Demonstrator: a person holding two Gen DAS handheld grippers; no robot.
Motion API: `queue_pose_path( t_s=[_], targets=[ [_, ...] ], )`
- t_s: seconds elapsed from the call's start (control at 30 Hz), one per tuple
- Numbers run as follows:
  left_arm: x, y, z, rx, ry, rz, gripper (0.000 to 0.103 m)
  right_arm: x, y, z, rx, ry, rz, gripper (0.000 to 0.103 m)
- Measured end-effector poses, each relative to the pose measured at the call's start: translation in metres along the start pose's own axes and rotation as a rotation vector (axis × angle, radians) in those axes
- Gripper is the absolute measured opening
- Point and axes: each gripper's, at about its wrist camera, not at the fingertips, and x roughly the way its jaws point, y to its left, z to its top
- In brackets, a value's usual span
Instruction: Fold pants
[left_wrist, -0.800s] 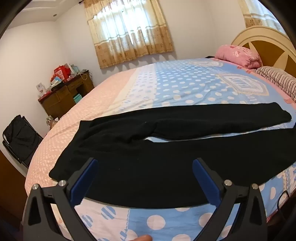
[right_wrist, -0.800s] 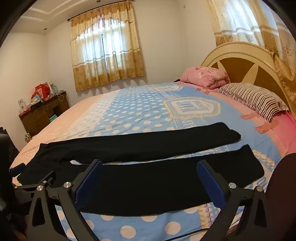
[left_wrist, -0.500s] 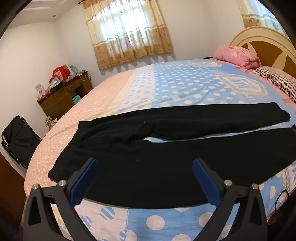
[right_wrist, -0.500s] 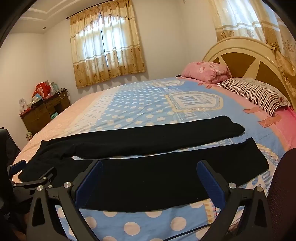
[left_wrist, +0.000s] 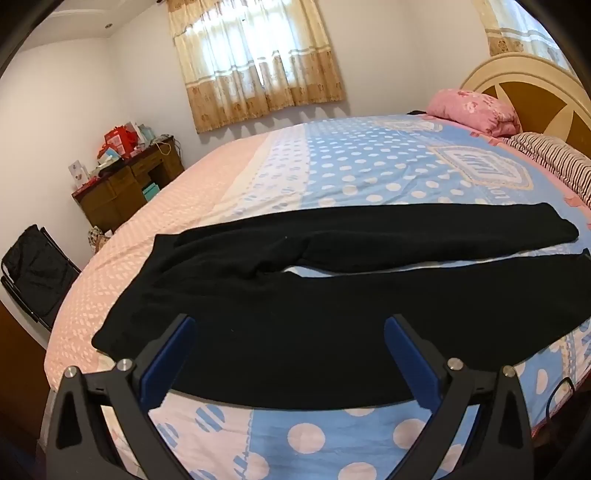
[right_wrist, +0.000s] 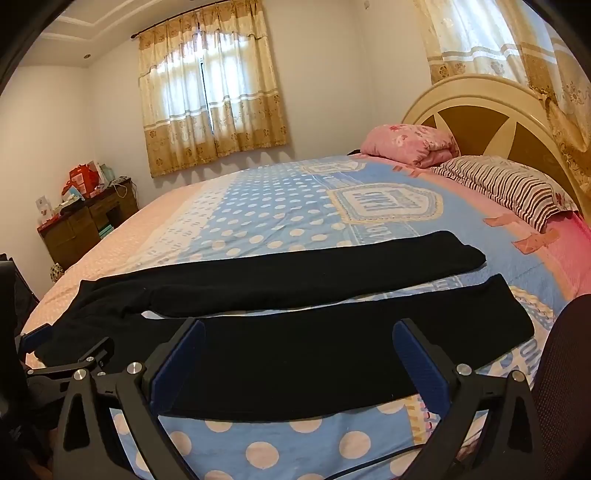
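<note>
Black pants (left_wrist: 295, 314) lie spread flat across the near side of the bed, waistband to the left, both legs running right; they also show in the right wrist view (right_wrist: 295, 332). The far leg (right_wrist: 332, 269) and near leg (right_wrist: 369, 350) lie apart with a strip of sheet between. My left gripper (left_wrist: 288, 354) is open and empty, held above the near edge of the pants close to the waist end. My right gripper (right_wrist: 299, 358) is open and empty above the near leg. The left gripper shows at the left edge of the right wrist view (right_wrist: 66, 354).
The bed (left_wrist: 369, 166) has a blue polka-dot and pink sheet. A pink pillow (right_wrist: 410, 144) and striped pillow (right_wrist: 506, 184) lie by the headboard (right_wrist: 491, 122). A wooden dresser (left_wrist: 125, 188) stands by the far wall. A black folding chair (left_wrist: 33, 269) is left of the bed. A cable (left_wrist: 557, 395) hangs at the bed's near right edge.
Both grippers have shifted only slightly over the pants; the views drift a little. The pants have not moved and both grippers stay open.
</note>
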Motion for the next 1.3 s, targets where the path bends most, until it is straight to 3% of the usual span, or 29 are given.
queue_pose_path(
  t_s=[1.3],
  targets=[
    [0.001, 0.001, -0.001, -0.009, 0.014, -0.007, 0.103, 0.012, 0.001, -0.012, 0.012, 0.027, 0.004, 0.102]
  ],
)
